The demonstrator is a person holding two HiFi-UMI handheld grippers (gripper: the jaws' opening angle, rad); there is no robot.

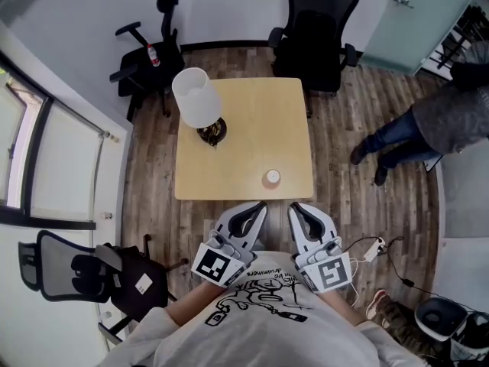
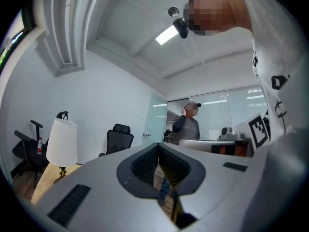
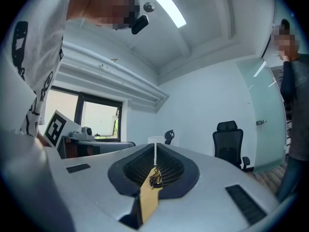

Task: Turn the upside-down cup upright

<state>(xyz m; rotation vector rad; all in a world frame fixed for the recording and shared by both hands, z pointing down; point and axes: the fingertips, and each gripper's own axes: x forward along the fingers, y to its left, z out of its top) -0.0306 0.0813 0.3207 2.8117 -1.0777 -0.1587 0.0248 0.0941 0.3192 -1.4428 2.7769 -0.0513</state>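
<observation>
**Both claws shut and empty, cup waiting at the near table edge**

Closest to my lens, at the bottom centre of the head view, sit the left gripper and the right gripper, side by side against the printed white T-shirt. Each gripper view shows its grey jaws pressed together with nothing between them. I judge they are kept shut and tucked in because no grasp is due yet.

Just above the right gripper's tip in the frame, apart from it, stands the small pale round cup. It is on the lower right part of the square light-wood table, near the edge on my side, so within easy reach. The white-shaded table lamp occupies the table's upper left corner, well apart from the cup, leaving the approach unobstructed. Whether the cup is mouth-down I can't confirm from above.
</observation>
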